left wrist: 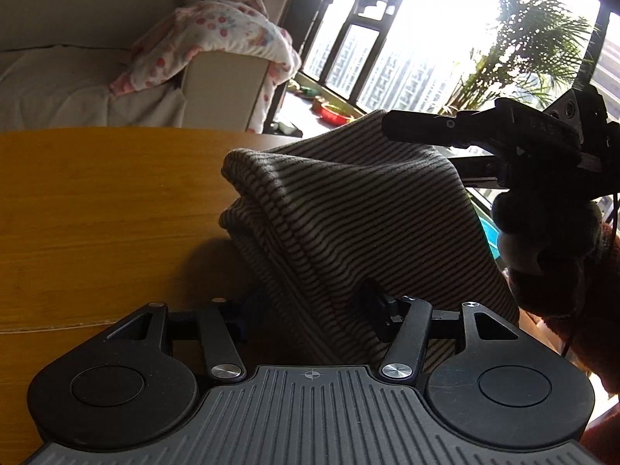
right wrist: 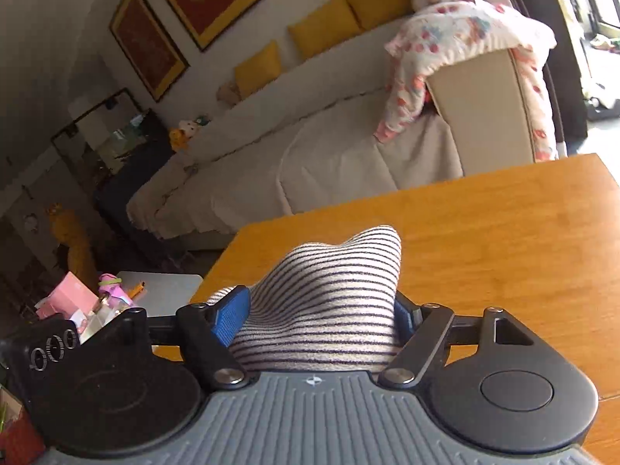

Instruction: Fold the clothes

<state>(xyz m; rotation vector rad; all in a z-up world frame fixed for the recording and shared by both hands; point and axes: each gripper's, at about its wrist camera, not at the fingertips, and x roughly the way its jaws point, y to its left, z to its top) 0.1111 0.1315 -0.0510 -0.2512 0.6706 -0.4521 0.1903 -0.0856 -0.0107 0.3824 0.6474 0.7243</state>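
Observation:
A striped knit garment (left wrist: pixel 341 217) hangs bunched and folded above the wooden table (left wrist: pixel 97 213). Its lower part runs between the fingers of my left gripper (left wrist: pixel 310 302). There it leans on the right finger, and a dark gap shows beside the left one. In the left wrist view my right gripper (left wrist: pixel 426 147) comes in from the right at the garment's top edge, held by a gloved hand (left wrist: pixel 542 240). In the right wrist view the striped garment (right wrist: pixel 325 302) fills the space between the blue pads (right wrist: pixel 232 317) of my right gripper (right wrist: pixel 317 310), which press on it.
The table (right wrist: pixel 503 252) ends just beyond the garment. Behind it is a beige sofa (right wrist: pixel 348 162) with a flowered blanket (right wrist: pixel 457 38) over its arm. A small grey side table (right wrist: pixel 166 290) with pink items stands at the left. Windows and a plant (left wrist: pixel 534 58) are on the right.

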